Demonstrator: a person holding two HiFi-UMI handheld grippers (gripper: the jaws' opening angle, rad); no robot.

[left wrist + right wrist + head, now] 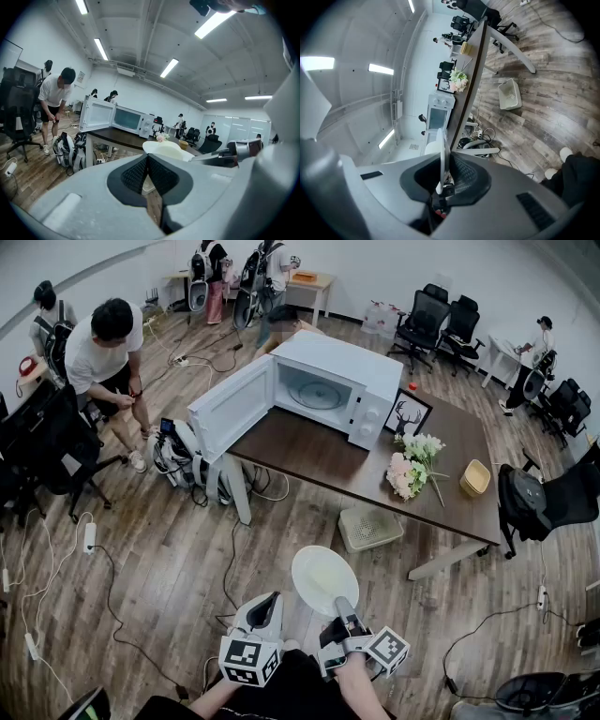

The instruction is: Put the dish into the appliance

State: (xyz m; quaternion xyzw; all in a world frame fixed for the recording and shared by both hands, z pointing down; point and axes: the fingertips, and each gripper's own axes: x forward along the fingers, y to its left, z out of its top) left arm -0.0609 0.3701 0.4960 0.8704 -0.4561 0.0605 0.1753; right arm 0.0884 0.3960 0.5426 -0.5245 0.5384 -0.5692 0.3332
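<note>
Right gripper (345,611): nearest the camera, low in the head view; jaws almost fully closed, clamped on the near rim of the plate (324,578).
Left gripper (266,604): just beside the right one; jaws (147,159) pressed together with nothing between them; clear of the plate.
Plate: white, round, shallow and plain; held level above the floor (141,568), well short of the table (309,451); seen edge-on between the pads in the right gripper view (442,154).
Table: dark brown top on white legs; near edge runs diagonally; bare top directly in front of the microwave (328,390).
Microwave: white, on the table's left end; door (230,409) swung fully out past the table's edge; glass turntable visible inside.
Open room: bare wooden floor between plate and table.
Surroundings: person (108,343) bending at far left; backpacks (183,460) against the table leg below the door; basket (370,526) on the floor under the near edge; flowers (410,465), picture frame (408,413) and yellow bowl (475,477) on the table right of the microwave; cables (56,559) across the floor at left.
</note>
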